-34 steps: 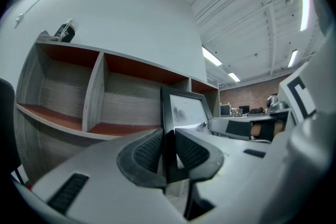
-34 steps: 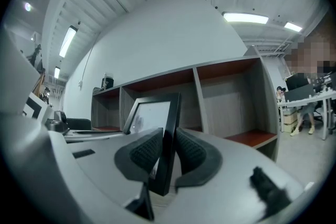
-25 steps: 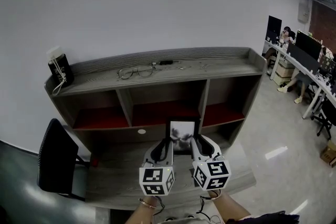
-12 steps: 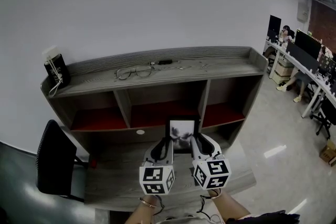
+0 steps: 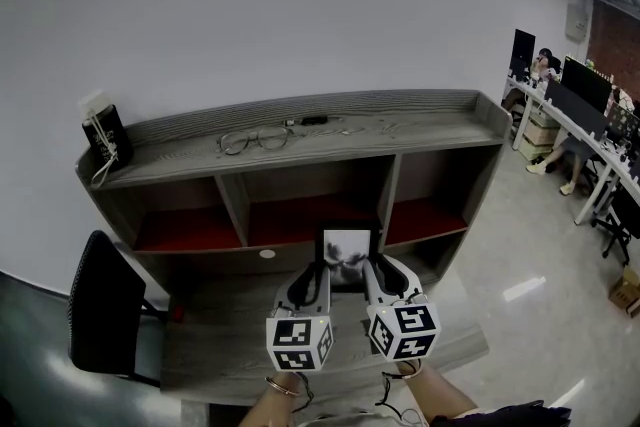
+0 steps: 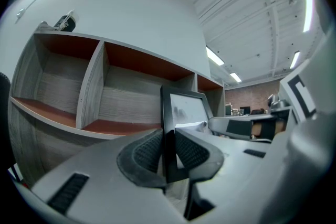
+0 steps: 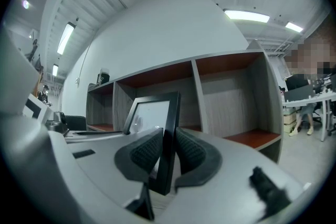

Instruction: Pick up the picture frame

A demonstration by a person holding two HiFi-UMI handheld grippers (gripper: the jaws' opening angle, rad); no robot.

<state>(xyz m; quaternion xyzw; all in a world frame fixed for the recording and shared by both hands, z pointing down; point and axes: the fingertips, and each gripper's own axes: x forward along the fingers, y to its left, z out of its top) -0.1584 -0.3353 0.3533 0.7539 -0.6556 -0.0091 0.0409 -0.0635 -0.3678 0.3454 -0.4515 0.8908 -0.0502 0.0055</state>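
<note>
A black picture frame [image 5: 347,257] with a pale photo stands upright in front of the shelf unit's lower middle bay. My left gripper [image 5: 315,279] is shut on its left edge, and my right gripper [image 5: 379,279] is shut on its right edge. In the left gripper view the frame's [image 6: 185,108] black border runs down between the ribbed pads of that gripper [image 6: 169,152]. In the right gripper view the frame's [image 7: 153,114] right border is pinched by the right gripper [image 7: 167,153]. Whether the frame's bottom edge touches the desk is hidden.
A grey shelf unit [image 5: 300,165] with red-lined bays backs the desk [image 5: 225,340]. Glasses [image 5: 256,137] and a black box [image 5: 105,132] lie on its top. A black chair [image 5: 105,310] stands at the left. People sit at desks [image 5: 585,130] far right.
</note>
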